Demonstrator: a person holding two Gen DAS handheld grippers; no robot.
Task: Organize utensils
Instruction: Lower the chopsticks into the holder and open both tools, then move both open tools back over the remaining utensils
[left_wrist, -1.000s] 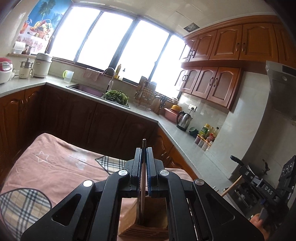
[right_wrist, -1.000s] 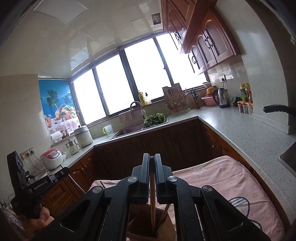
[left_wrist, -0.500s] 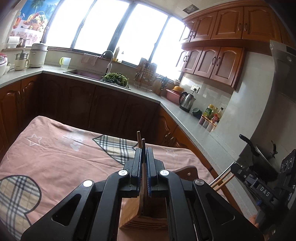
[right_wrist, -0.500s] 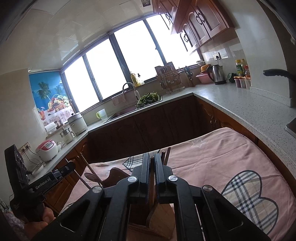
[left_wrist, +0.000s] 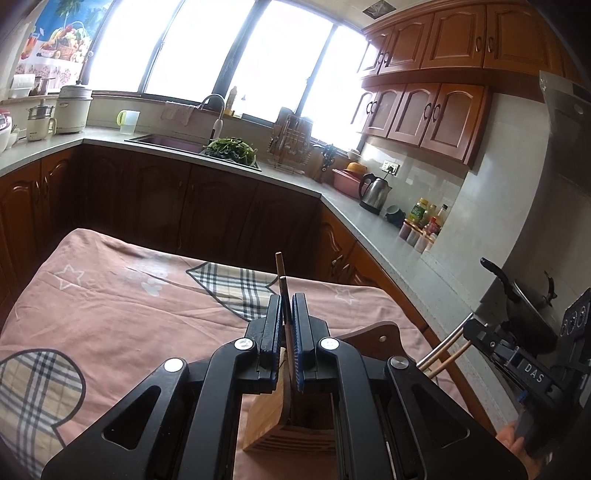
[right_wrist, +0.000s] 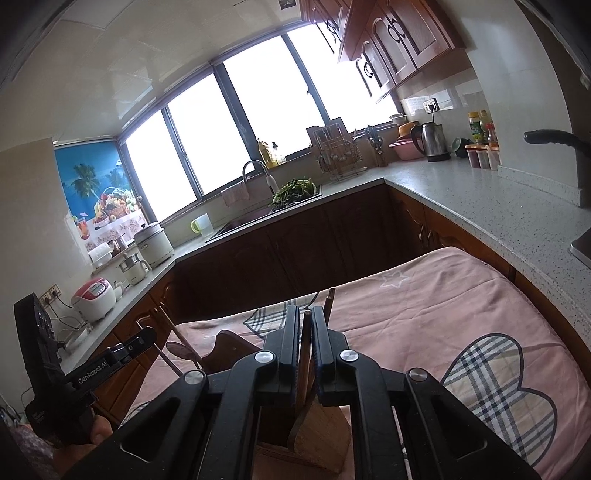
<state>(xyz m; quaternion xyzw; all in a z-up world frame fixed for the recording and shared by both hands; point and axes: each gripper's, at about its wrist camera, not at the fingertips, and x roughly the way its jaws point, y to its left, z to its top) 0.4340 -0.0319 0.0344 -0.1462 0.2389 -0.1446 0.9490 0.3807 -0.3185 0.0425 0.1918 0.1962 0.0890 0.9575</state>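
My left gripper (left_wrist: 284, 306) is shut on a thin wooden chopstick (left_wrist: 283, 291) that stands upright over a wooden utensil holder (left_wrist: 271, 417). A second stick (left_wrist: 278, 264) rises just behind it. My right gripper (right_wrist: 305, 321) is shut on a dark chopstick (right_wrist: 306, 325), also over the holder (right_wrist: 321, 439); another stick (right_wrist: 330, 297) pokes up beside it. Each gripper appears in the other's view: the right one (left_wrist: 476, 330) holds its sticks at the far right, the left one (right_wrist: 146, 338) at the far left. A wooden spoon and board (right_wrist: 221, 345) lie behind the holder.
The holder stands on a table under a pink cloth (left_wrist: 122, 306) with plaid patches. Dark cabinets and a grey counter (left_wrist: 373, 218) wrap around, with a sink, kettle (left_wrist: 375, 192), bottles and rice cookers. A pot handle (left_wrist: 496, 273) juts out at the right.
Both grippers have tilted down, so more of the table shows, and both have come closer over the holder. Each stays shut on its chopstick, with its lower end in the holder.
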